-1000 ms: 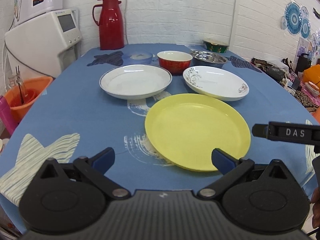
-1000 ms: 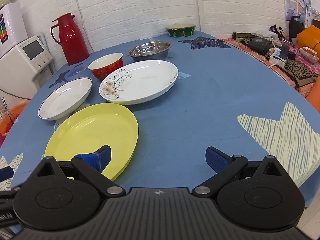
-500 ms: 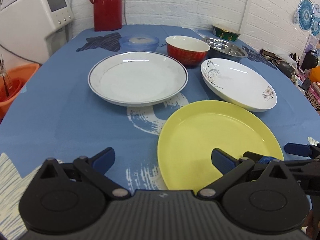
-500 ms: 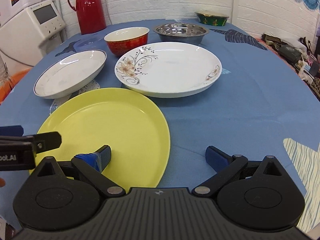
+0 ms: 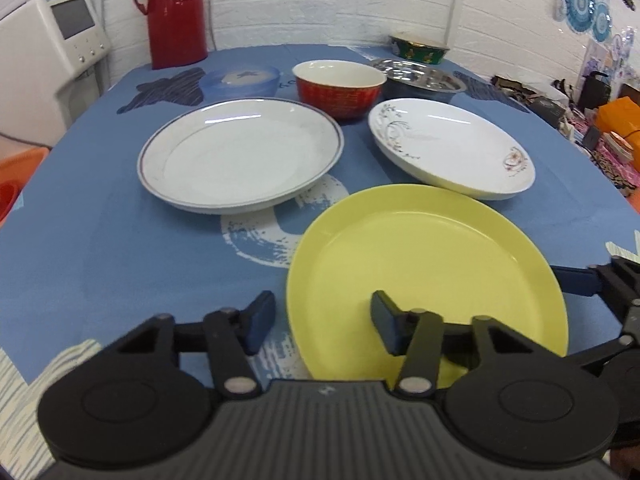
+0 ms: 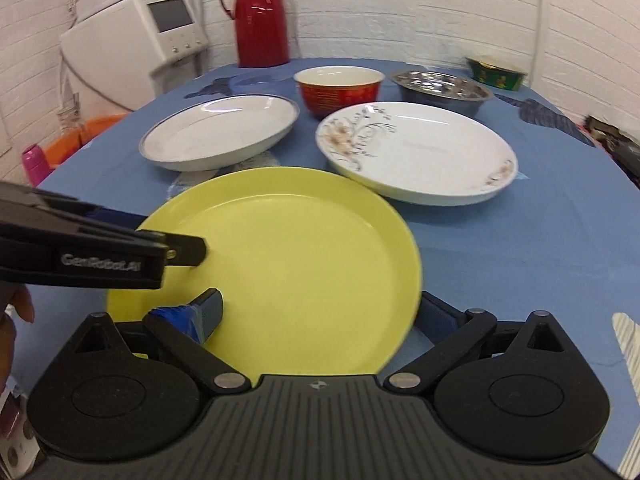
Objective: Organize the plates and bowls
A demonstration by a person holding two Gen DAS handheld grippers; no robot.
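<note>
A yellow plate (image 5: pixel 424 268) (image 6: pixel 292 268) lies nearest on the blue tablecloth. My left gripper (image 5: pixel 322 322) straddles its left rim, one finger on the cloth and one over the plate. The jaws are partly drawn in with a wide gap, touching nothing. My right gripper (image 6: pixel 322 314) is open across the plate's near right part, its right finger outside the rim. Behind lie a blue-rimmed white plate (image 5: pixel 240 156) (image 6: pixel 220 136) and a floral white plate (image 5: pixel 452 148) (image 6: pixel 416 152). Farther back stand a red bowl (image 5: pixel 339 88) (image 6: pixel 340 88), a steel bowl (image 5: pixel 420 80) (image 6: pixel 440 88) and a green bowl (image 5: pixel 418 50) (image 6: pixel 496 72).
A pale blue bowl (image 5: pixel 240 80) and a red thermos (image 5: pixel 176 12) (image 6: pixel 260 12) stand at the back left. A white appliance (image 5: pixel 40 60) and an orange basin (image 6: pixel 80 136) are off the table's left edge. Clutter lies to the right (image 5: pixel 600 120).
Both grippers have moved forward and closed in on the yellow plate from either side. The left gripper's fingers have drawn closer together; the right one stays wide.
</note>
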